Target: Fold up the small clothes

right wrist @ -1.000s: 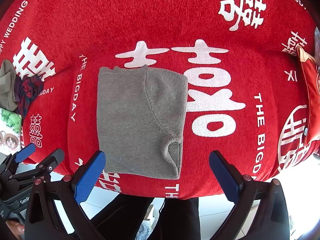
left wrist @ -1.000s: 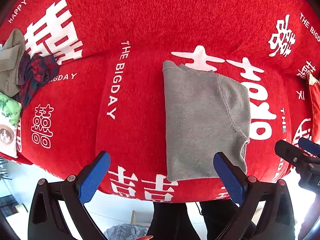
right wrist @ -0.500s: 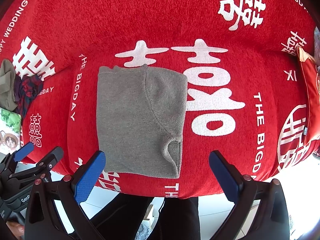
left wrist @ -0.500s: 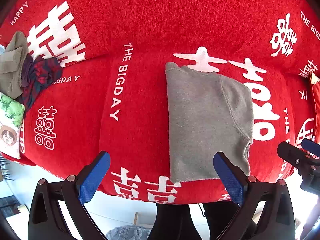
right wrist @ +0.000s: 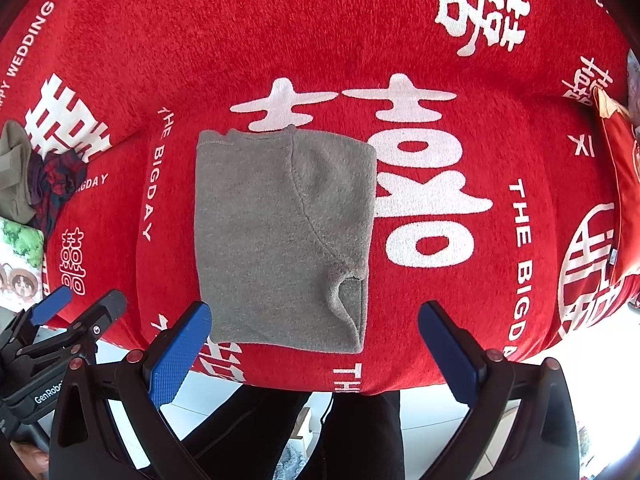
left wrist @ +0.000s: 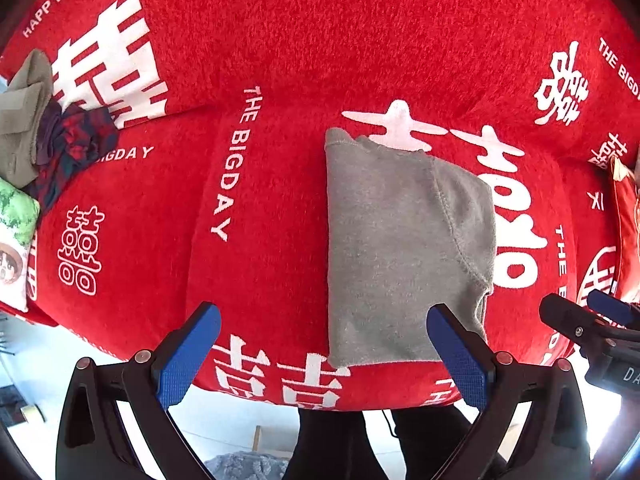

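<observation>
A grey garment [left wrist: 404,248] lies folded into a flat rectangle on the red cover [left wrist: 280,60], near its front edge. It also shows in the right wrist view [right wrist: 280,236]. My left gripper [left wrist: 324,348] is open and empty, held above the front edge, with its right finger over the garment's near right corner. My right gripper [right wrist: 316,344] is open and empty, held just in front of the garment's near edge. Each gripper shows at the side of the other's view.
A pile of olive and dark plaid clothes [left wrist: 44,140] lies at the far left, next to a green printed cushion [left wrist: 14,236]. A red and orange cushion [right wrist: 622,184] sits at the right edge. The cover's front edge drops to a pale floor.
The left gripper has drifted slightly, so the scene shifted a little right and down in its view. The right gripper and the garment have hardly moved.
</observation>
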